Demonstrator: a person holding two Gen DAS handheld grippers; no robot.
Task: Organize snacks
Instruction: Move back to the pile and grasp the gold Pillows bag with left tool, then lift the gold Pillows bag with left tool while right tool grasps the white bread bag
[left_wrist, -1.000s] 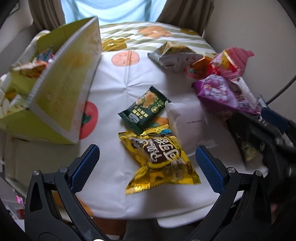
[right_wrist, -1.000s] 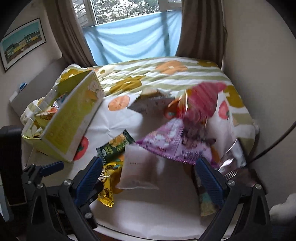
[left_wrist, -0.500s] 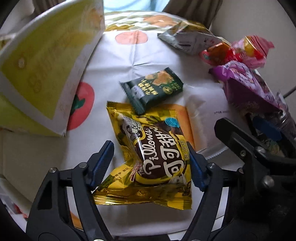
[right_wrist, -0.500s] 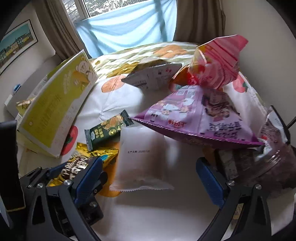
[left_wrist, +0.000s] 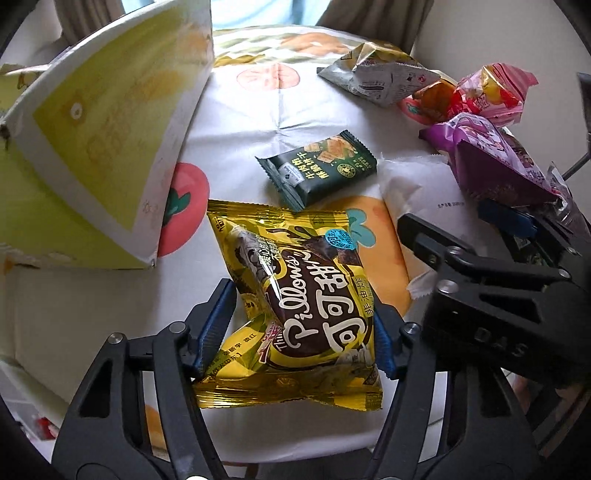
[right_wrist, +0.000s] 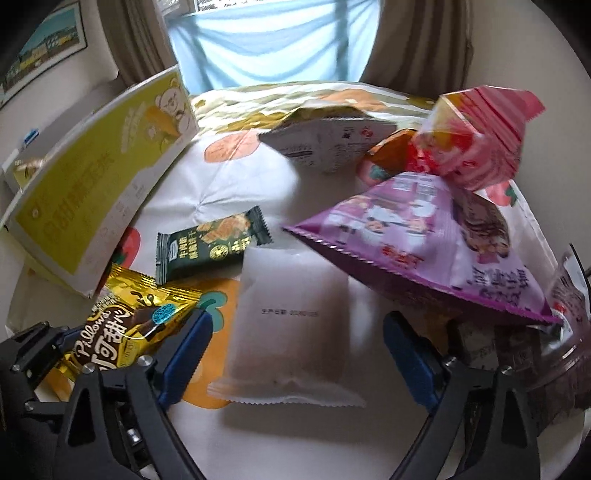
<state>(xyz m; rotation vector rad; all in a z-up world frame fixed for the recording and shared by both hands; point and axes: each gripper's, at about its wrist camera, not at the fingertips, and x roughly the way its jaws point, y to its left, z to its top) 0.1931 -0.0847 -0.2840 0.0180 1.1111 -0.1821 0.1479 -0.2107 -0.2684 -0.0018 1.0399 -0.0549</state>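
A yellow chocolate snack packet (left_wrist: 295, 295) lies near the table's front edge. My left gripper (left_wrist: 300, 334) straddles its near half. Its jaws are closing, both blue pads press the sides, and the foil buckles upward. The same packet (right_wrist: 122, 332) shows at lower left in the right wrist view. A plain white packet (right_wrist: 291, 332) lies flat between the jaws of my right gripper (right_wrist: 297, 354). Those jaws are closing too, but the pads stand clear of the packet on both sides. A small dark green biscuit packet (left_wrist: 319, 166) lies just beyond the yellow one.
A tilted yellow-green carton (left_wrist: 92, 147) holding more snacks stands at the left. A purple bag (right_wrist: 424, 240), a pink bag (right_wrist: 476, 136) and a grey-white bag (right_wrist: 332, 144) are piled at the right and back. The fruit-print tablecloth (left_wrist: 258, 110) covers the table.
Both grippers have sunk toward the table. The left jaws narrowed from wide open onto the yellow packet, which now buckles. The right jaws narrowed slightly around the white packet.
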